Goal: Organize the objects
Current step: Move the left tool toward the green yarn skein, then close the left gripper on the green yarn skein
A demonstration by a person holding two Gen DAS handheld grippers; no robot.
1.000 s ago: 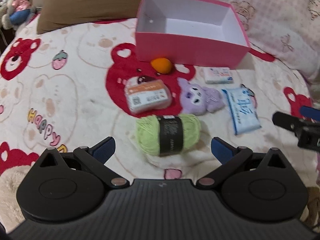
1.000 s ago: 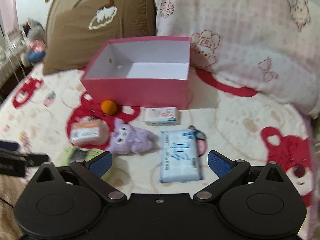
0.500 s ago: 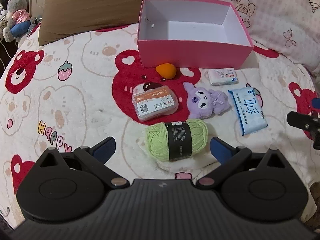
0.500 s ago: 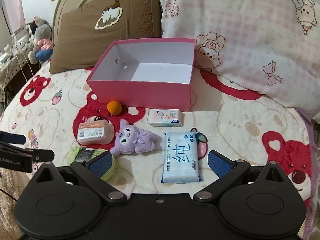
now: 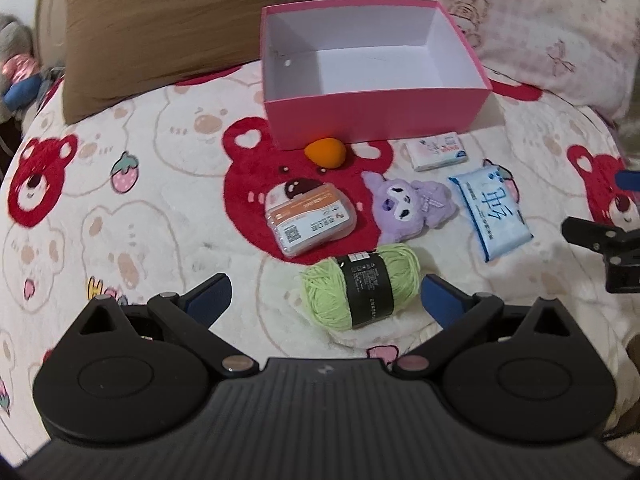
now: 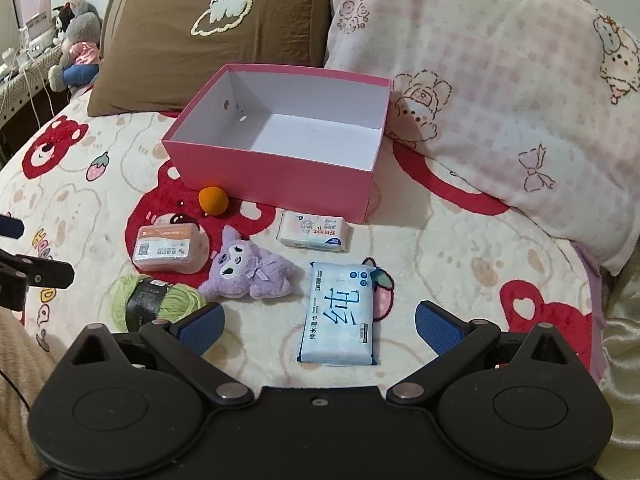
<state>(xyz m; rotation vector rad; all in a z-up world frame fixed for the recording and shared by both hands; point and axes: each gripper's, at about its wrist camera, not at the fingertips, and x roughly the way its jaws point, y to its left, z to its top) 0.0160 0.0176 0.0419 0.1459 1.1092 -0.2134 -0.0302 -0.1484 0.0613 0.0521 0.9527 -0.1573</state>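
Pink box (image 6: pixel 280 168) sits on the blanket (image 6: pixel 460 264), nothing visible inside.

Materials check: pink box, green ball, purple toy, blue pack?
Pink box: likely matte cardboard, with thin straight walls and a white inside.
Green ball: yarn, strands visible, paper band.
Purple toy: fuzzy plush fabric.
Blue pack: glossy soft plastic film, probably wipes.

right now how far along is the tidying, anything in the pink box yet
Nothing done: the pink box is empty. Nothing in hand; the left gripper and right gripper are open. Left out: green yarn, wet wipes, purple plush, tissue pack, orange sponge, orange-labelled case.
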